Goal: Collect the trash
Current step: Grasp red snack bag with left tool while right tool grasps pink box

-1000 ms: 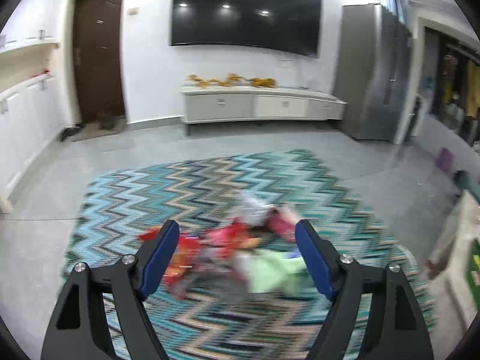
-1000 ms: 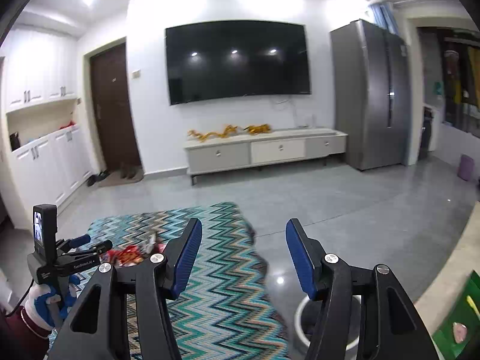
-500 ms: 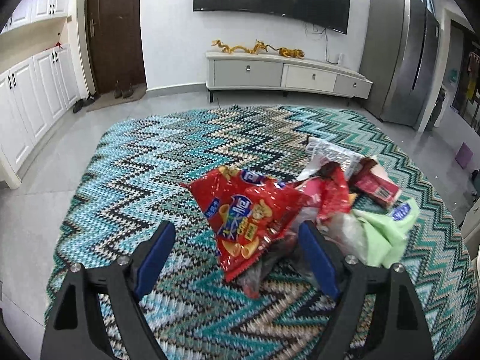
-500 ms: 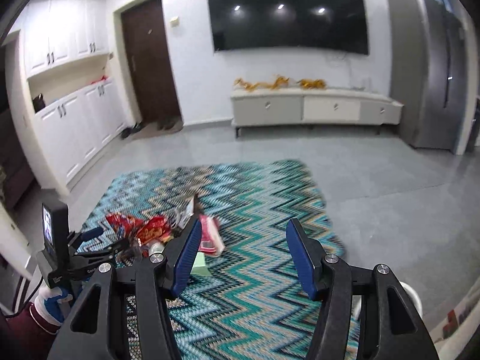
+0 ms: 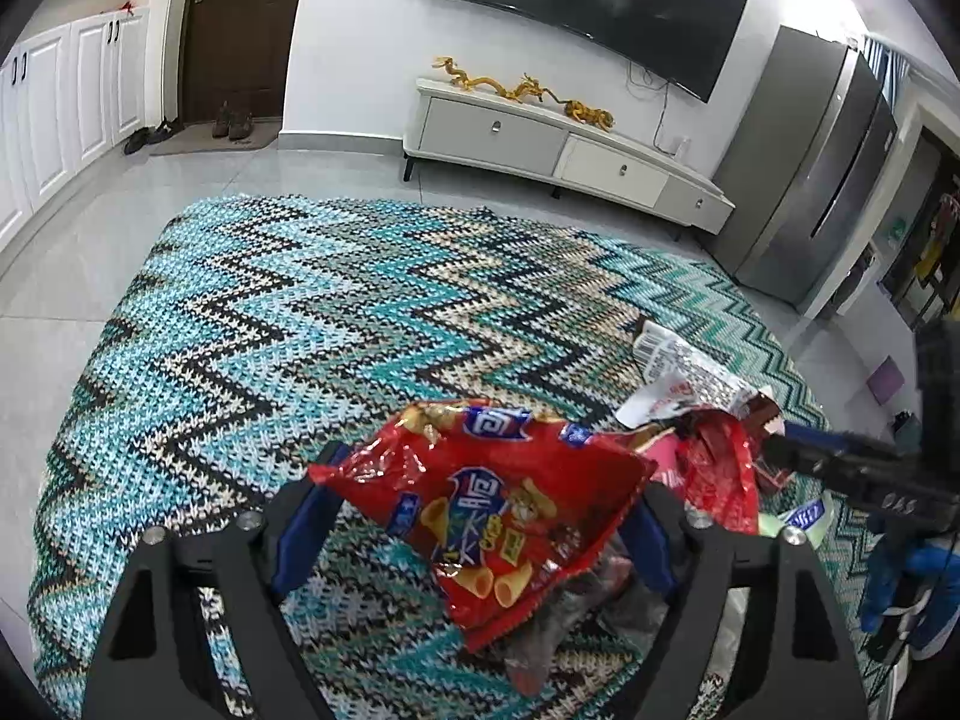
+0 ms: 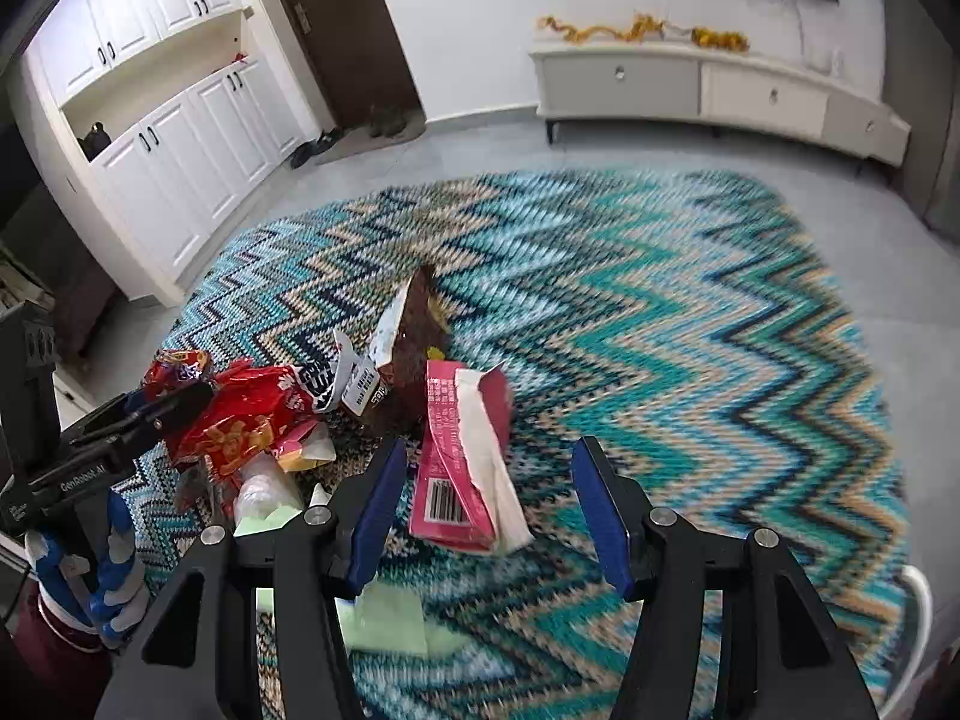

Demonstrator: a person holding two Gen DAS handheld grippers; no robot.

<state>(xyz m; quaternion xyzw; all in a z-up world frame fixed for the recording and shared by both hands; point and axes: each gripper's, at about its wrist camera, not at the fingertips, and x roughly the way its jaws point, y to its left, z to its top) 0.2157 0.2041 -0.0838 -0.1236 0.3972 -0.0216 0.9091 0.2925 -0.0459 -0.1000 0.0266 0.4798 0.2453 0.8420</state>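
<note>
Covering grey tile floor, a zigzag rug (teal, fringeless) holds wrappers.

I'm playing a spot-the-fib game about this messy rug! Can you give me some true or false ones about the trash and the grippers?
1. The trash lies on a zigzag rug. True.
2. The red snack bag sits between the fingers of the left gripper. True; its jaws are closing.
3. The right gripper is squeezing a green bottle. False: it is open, with a torn pink box ahead between its fingers.
4. The TV on the wall is showing cartoons. False: the TV is dark.
5. Golden dragon figures stand on the low cabinet. True.
</note>
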